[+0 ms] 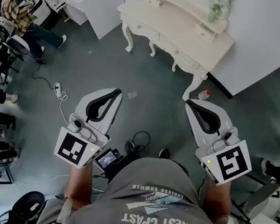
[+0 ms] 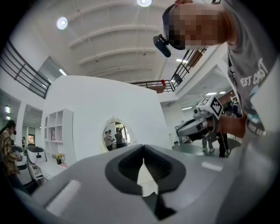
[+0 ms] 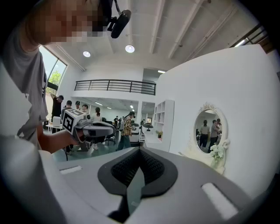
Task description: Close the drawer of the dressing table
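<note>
While the cream carved wooden dressing bench (image 1: 187, 31) and its drawers (image 1: 138, 28) stand well ahead, the left tool (image 1: 119, 91) and right tool (image 1: 188, 103) are both pressed together, empty; an over-hard shove risks toppling the white flower vase (image 1: 217, 8).

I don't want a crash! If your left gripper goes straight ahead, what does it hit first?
Likely the cream carved wooden dressing table, or the white wall beside its oval mirror; depth unclear.
</note>
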`<state>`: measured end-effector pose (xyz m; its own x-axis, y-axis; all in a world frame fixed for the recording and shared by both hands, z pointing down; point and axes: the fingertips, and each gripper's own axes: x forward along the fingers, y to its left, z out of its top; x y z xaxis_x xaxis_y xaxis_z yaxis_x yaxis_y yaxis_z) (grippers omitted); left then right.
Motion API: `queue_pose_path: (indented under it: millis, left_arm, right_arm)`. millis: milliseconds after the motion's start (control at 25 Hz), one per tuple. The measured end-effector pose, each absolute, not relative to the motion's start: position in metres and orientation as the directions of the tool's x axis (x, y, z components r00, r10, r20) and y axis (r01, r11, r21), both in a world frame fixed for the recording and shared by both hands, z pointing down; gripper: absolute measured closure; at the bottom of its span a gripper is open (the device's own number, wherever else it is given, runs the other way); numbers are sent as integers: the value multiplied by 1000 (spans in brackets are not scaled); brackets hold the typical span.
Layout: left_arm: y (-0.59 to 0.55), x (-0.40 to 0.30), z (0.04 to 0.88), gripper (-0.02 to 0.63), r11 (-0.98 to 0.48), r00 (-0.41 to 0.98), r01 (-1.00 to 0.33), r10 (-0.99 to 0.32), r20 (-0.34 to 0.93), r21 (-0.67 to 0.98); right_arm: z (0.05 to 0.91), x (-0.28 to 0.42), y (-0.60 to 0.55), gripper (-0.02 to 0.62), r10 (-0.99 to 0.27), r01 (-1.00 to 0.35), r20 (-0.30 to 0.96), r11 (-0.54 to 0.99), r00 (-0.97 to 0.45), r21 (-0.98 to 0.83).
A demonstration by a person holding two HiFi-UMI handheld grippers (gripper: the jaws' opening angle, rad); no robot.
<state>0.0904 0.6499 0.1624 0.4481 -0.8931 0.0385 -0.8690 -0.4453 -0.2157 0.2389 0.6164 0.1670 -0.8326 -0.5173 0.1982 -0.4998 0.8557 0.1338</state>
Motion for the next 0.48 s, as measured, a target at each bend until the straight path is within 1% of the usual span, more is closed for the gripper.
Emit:
queue_pose_path:
  millis: [480]
  left_arm:
    - [644,62,165,603,-470,470,-858,-881,50,-207]
  right_arm:
    - [168,210,613,596,-537,-519,213,844,-816,136]
